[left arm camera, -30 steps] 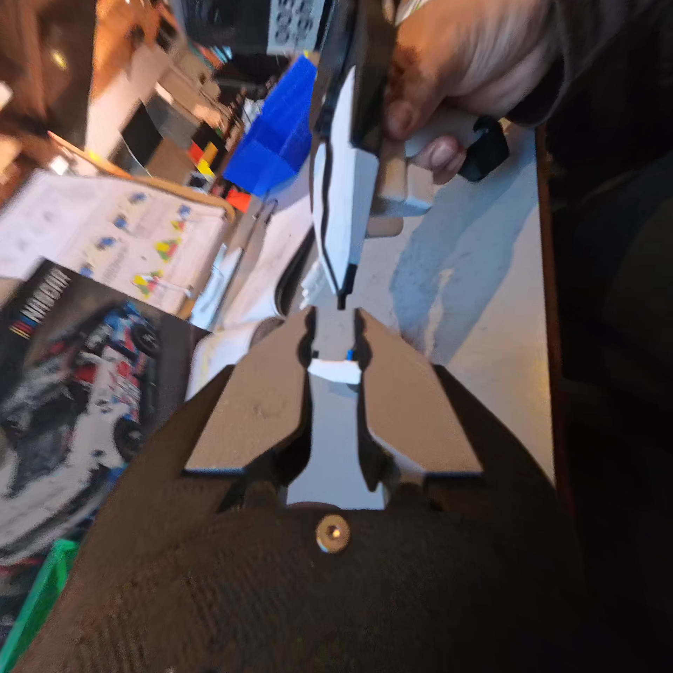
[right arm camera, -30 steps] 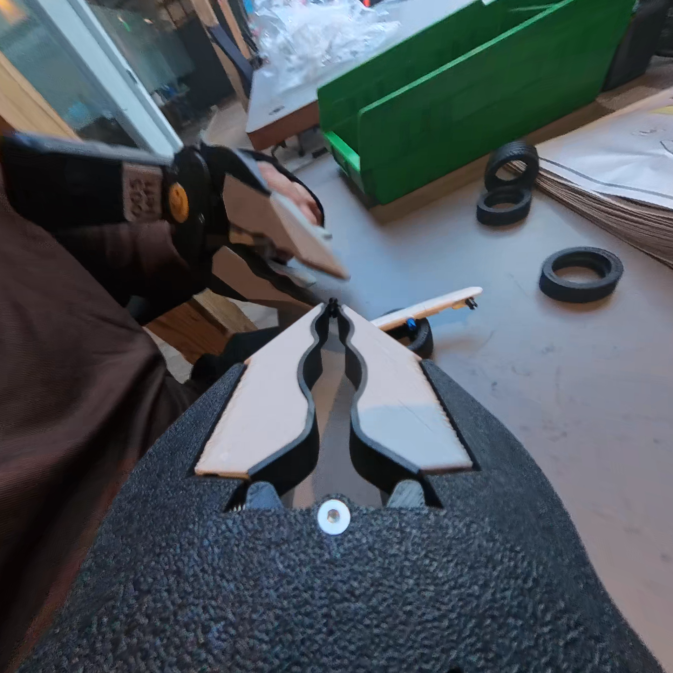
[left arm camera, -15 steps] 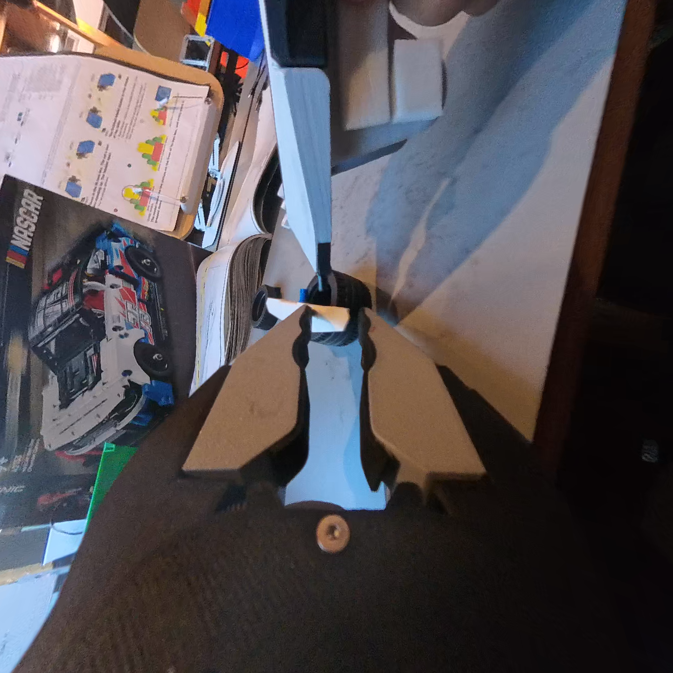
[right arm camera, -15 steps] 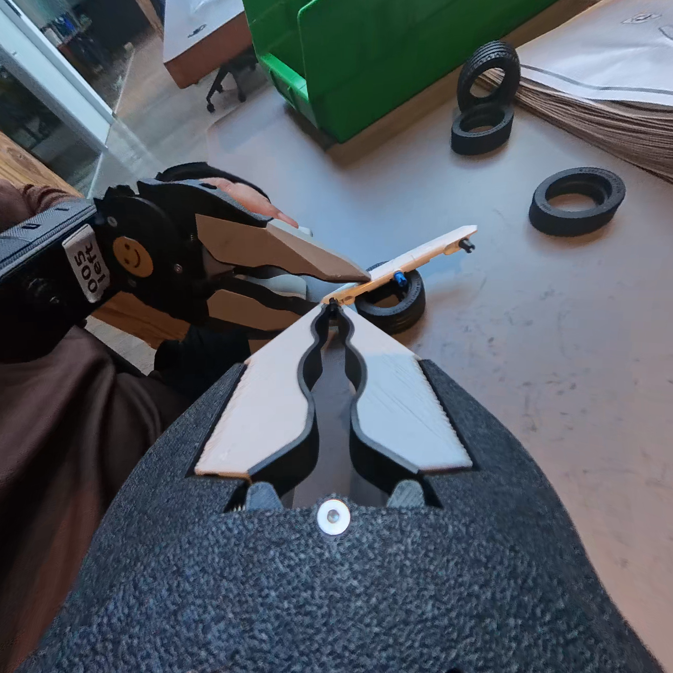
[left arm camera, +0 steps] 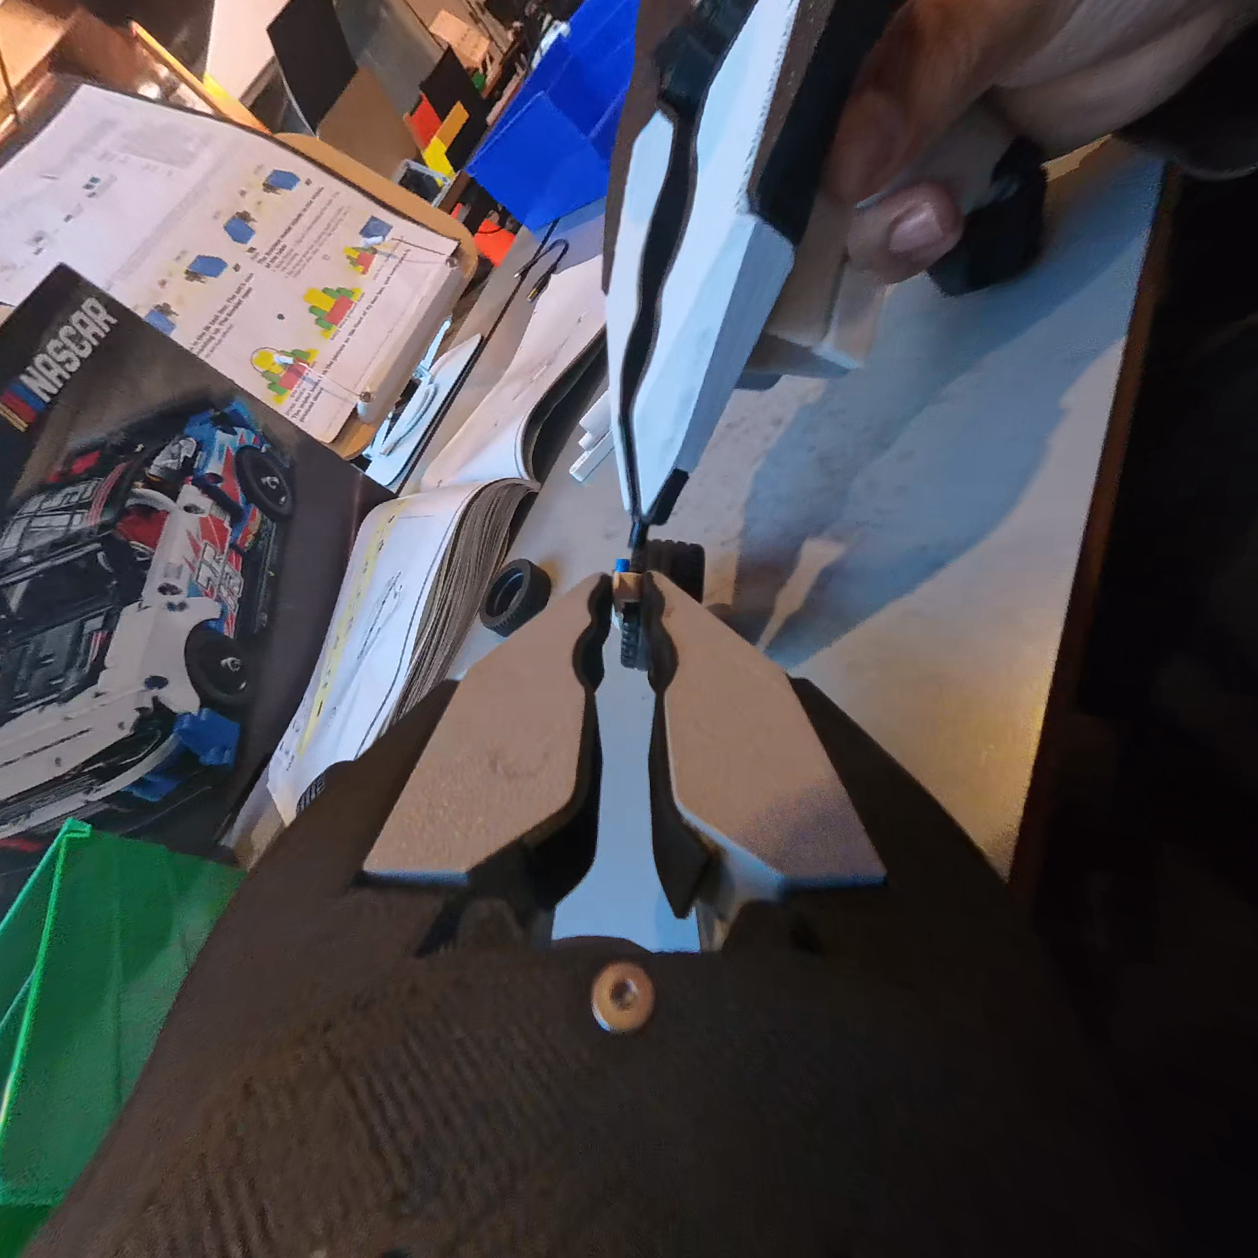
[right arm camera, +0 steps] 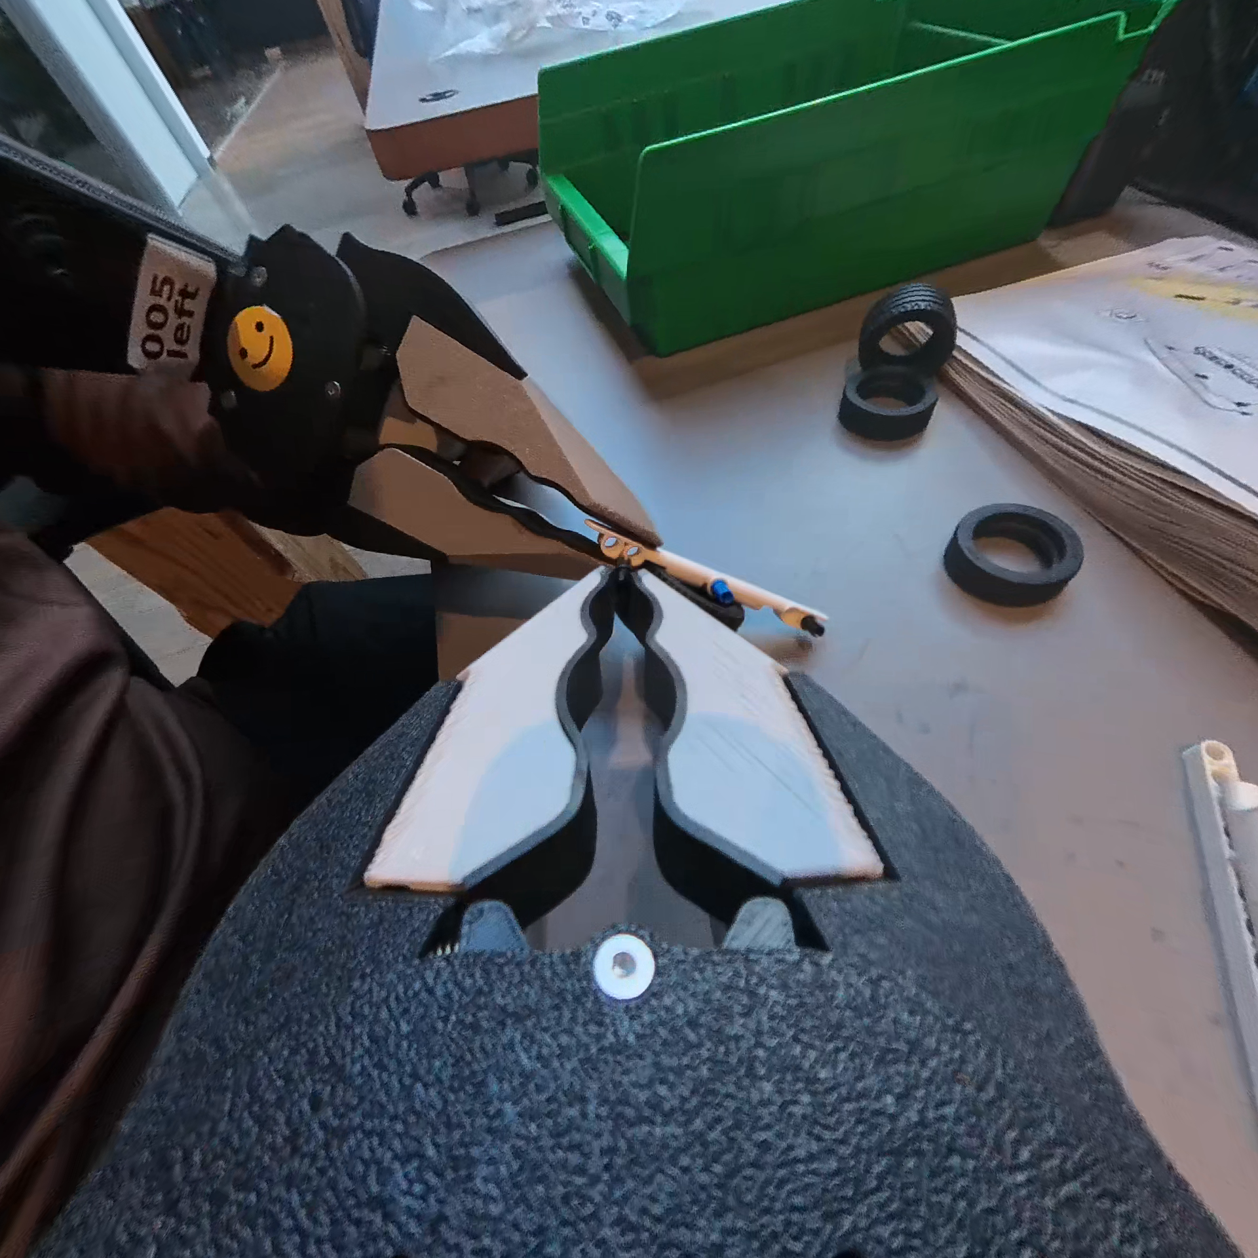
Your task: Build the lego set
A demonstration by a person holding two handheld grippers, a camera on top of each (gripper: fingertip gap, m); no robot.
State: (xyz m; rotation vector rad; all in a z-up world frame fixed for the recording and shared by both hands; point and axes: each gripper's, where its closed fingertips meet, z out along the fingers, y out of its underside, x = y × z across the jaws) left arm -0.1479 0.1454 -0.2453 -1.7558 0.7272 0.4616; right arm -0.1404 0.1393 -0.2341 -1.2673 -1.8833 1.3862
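Observation:
My left gripper (left arm camera: 623,584) is shut on one end of a long white Lego beam (right arm camera: 708,584), seen end-on in the left wrist view (left arm camera: 626,587). The beam carries a blue pin (right arm camera: 721,591) and a black pin at its far end (right arm camera: 812,625). My right gripper (right arm camera: 621,577) is shut on a small black pin (left arm camera: 638,534), and its tip touches the holes at the held end of the beam. In the left wrist view the right gripper (left arm camera: 647,504) comes down from above. Both are held just above the grey table (right arm camera: 953,749).
Loose black tyres lie on the table (right arm camera: 1013,555) (right arm camera: 888,401) (right arm camera: 905,320), one under the beam (left arm camera: 677,565). There is a green bin (right arm camera: 817,170), an open instruction booklet (right arm camera: 1123,381), another white beam (right arm camera: 1225,851), the set's box (left arm camera: 136,544) and a blue bin (left arm camera: 565,136). My left and right fingertips are right by each other.
The left gripper has turned the beam, so its far end now tilts down towards the table instead of up. The right gripper's tip stays at the beam's held end.

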